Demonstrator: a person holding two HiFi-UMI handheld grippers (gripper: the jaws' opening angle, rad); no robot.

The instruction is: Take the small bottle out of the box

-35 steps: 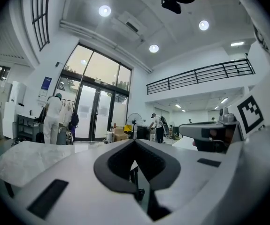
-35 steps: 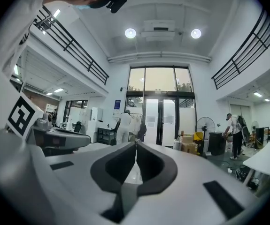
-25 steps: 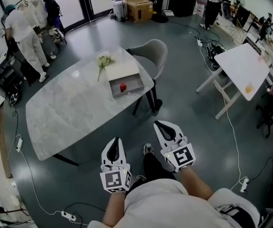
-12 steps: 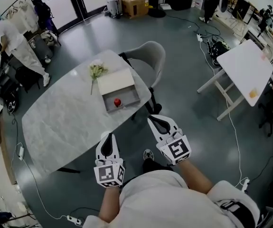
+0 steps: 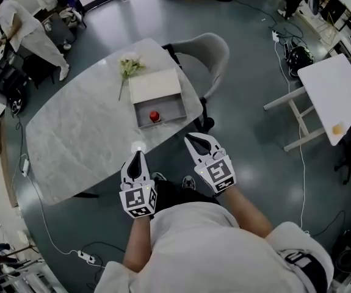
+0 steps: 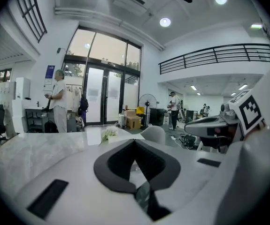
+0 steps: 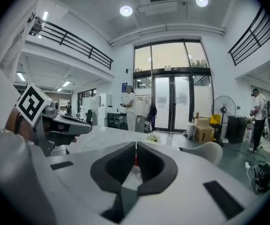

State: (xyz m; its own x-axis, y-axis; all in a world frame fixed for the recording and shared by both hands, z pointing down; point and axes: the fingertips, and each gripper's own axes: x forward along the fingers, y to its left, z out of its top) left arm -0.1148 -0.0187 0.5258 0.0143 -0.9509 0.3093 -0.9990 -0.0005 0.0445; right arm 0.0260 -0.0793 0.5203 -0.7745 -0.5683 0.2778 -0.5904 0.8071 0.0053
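Head view count: one small bottle point(image 5: 155, 115), red, inside one open grey box point(image 5: 176, 107); one white lid point(image 5: 155, 85) touching the box's far side; one flower sprig point(image 5: 128, 67) beside the lid
Box place: by the table's point(image 5: 77, 133) right edge
Grippers: left gripper point(image 5: 137, 157) and right gripper point(image 5: 195, 140), jaws together, empty, by the near edge, apart from the box
Around: one chair point(image 5: 210, 46) at the right edge
Room: marble tabletop, grey floor point(image 5: 248, 84), second white table point(image 5: 331, 87), person point(image 5: 22, 26) in white far left
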